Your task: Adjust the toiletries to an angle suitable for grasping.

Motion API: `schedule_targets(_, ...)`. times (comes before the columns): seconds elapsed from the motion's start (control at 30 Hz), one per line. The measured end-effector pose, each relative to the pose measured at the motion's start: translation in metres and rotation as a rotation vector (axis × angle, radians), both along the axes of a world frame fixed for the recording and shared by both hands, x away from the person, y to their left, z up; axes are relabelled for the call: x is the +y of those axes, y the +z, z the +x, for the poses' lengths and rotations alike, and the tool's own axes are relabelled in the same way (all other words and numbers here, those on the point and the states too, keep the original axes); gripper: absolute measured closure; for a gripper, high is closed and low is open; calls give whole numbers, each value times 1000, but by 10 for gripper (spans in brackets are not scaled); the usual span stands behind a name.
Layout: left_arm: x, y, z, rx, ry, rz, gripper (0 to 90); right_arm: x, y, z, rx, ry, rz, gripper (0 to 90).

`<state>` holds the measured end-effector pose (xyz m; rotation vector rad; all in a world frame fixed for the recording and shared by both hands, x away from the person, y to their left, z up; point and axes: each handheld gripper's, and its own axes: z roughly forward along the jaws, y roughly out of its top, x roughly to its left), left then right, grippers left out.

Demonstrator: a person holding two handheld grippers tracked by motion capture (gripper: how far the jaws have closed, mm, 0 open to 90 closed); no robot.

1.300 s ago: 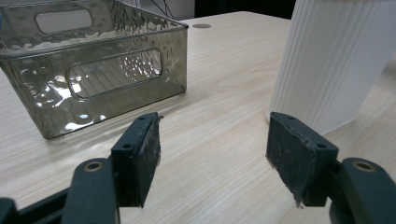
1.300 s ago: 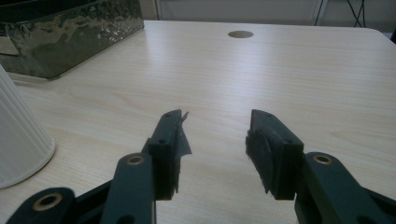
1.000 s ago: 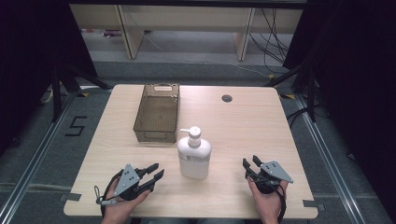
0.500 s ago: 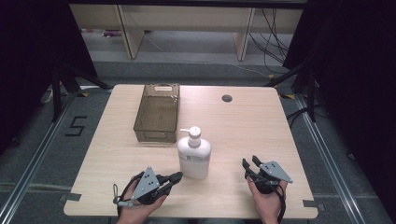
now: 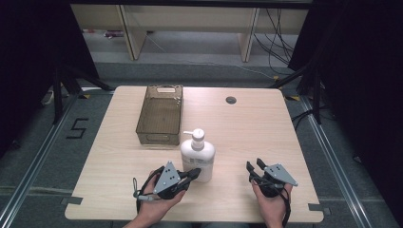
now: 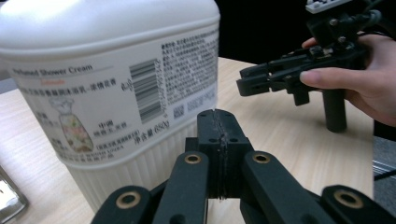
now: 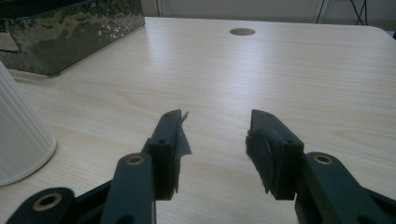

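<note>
Table (image 5: 247, 128) holds 1 bottle (image 5: 197, 153), 1 bin (image 5: 160, 115); left hand-held gripper (image 5: 194, 173) shut empty, right hand-held gripper (image 5: 254, 166) open.

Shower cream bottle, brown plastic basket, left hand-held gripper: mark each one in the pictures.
shower cream bottle (image 5: 197, 154): high view, on its white shoulder below the pump.
brown plastic basket (image 5: 160, 114): high view, on its see-through floor.
left hand-held gripper (image 6: 218, 133): left gripper view, at the tips of its shut jaws.
</note>
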<state>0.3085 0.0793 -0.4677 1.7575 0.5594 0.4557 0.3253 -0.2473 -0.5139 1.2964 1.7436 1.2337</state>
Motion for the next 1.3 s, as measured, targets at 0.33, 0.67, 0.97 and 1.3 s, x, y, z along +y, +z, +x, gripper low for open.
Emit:
schedule_targets(0.33,-7,0,8,10,11,-15,894,1,-1,1,4,9,27,553)
schedule_targets(0.67,-12,-1,17,6,30,-21,883,-1,-1,3,16,19,33,546)
schedule_targets(0.97,-2,23,-3,-67,63,-68,713,-2,-1,3,15,16,53,531)
schedule_targets(1.3,13,46,-10,-150,244,-129,457,-3,0,3,28,7,30,515)
